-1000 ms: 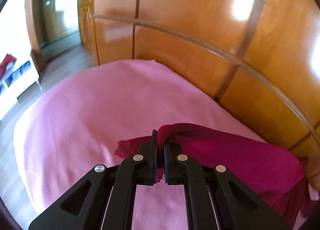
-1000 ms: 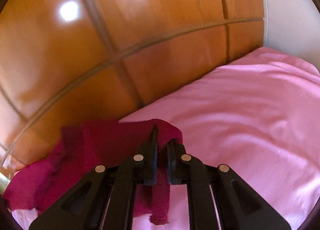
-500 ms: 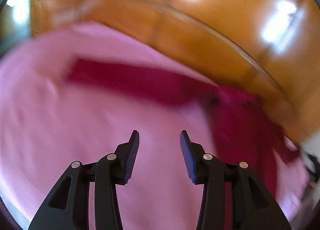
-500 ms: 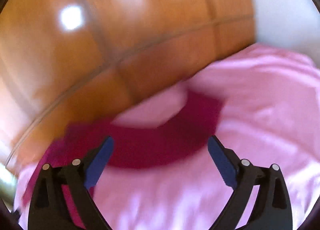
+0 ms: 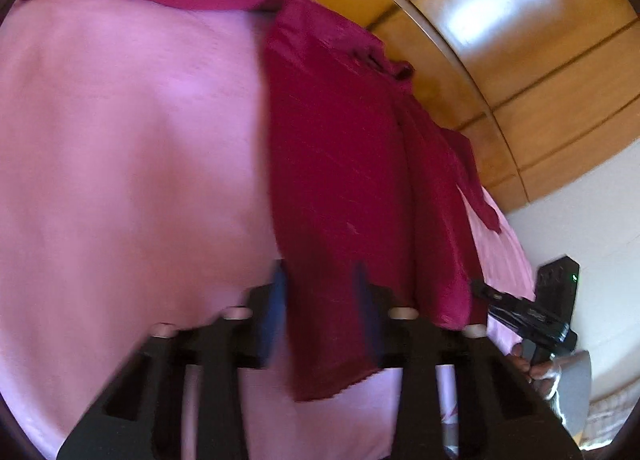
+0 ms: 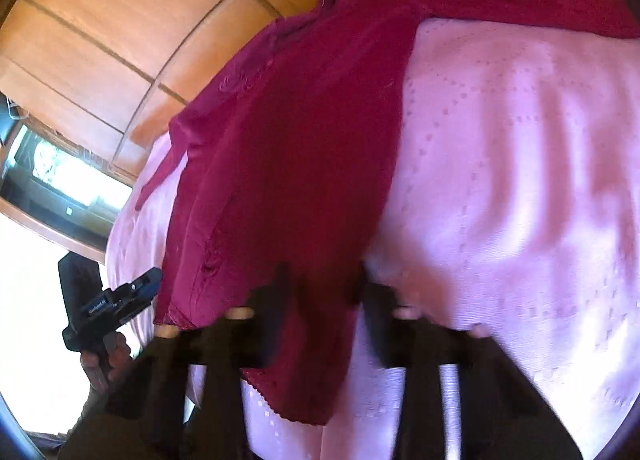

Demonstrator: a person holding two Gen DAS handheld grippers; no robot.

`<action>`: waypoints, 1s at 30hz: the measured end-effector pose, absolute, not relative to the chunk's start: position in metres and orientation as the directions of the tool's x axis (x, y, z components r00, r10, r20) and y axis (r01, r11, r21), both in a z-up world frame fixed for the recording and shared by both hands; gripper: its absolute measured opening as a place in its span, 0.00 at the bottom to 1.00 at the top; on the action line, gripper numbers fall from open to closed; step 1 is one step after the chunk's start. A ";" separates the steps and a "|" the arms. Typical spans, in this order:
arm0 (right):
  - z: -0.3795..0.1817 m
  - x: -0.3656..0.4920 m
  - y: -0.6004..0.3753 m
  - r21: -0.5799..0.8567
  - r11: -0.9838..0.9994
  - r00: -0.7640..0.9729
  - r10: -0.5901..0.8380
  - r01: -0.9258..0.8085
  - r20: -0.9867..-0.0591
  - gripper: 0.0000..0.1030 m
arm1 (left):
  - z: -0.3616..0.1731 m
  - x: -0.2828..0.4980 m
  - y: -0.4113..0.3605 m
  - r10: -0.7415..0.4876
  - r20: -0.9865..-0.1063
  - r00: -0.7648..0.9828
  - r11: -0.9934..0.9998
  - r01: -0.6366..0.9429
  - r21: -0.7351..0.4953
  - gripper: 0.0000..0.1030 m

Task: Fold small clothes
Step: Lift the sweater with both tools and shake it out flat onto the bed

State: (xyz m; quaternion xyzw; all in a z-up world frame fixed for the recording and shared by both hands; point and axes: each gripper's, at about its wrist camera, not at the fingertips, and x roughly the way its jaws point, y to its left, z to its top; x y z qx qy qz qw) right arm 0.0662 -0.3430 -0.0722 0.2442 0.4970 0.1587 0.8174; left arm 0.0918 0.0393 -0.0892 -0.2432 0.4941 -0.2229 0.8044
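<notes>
Garment: a dark red garment [image 5: 340,163] lies spread on a pink bedsheet [image 5: 128,147], its body running from the near edge towards the far wooden panelling [image 5: 540,71]; one long sleeve stretches along the far edge of the bed.
Near hem: both near corners of the red cloth hang towards the cameras, each lying between a pair of black fingers.
Left gripper [image 5: 320,300]: motion-blurred; its jaws have just been closing, a gap shows between them with the hem corner in it; I cannot tell whether the pads press the cloth.
Right gripper [image 6: 320,292]: also blurred, jaws just been closing, hem corner between them; grip cannot be judged.
Cross view: each camera sees the other gripper at its outer edge, held in a hand [image 6: 104,360].
Bedsheet: wrinkled on the right side.
</notes>
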 end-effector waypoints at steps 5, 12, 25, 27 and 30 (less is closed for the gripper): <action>-0.038 0.058 -0.356 0.478 0.875 0.531 0.442 -0.079 -0.723 0.08 | -0.065 0.081 0.036 -0.545 -0.696 0.468 0.830 0.182 -0.527 0.06; 0.007 0.010 -0.411 0.330 0.943 0.611 0.289 -0.049 -0.737 0.07 | -0.028 0.038 0.062 -0.569 -0.656 0.497 0.816 0.243 -0.524 0.05; -0.080 -0.045 -0.437 0.234 0.969 0.413 0.180 0.082 -0.893 0.08 | -0.087 0.000 0.069 -0.466 -0.800 0.377 0.882 0.123 -0.456 0.07; -0.070 -0.041 -0.431 0.196 0.978 0.433 0.150 0.064 -0.889 0.18 | -0.082 0.004 0.069 -0.455 -0.796 0.400 0.887 0.127 -0.444 0.07; -0.049 -0.035 -0.421 0.157 0.986 0.524 0.102 0.062 -0.846 0.60 | -0.073 0.013 0.091 -0.428 -0.781 0.455 0.893 0.079 -0.443 0.18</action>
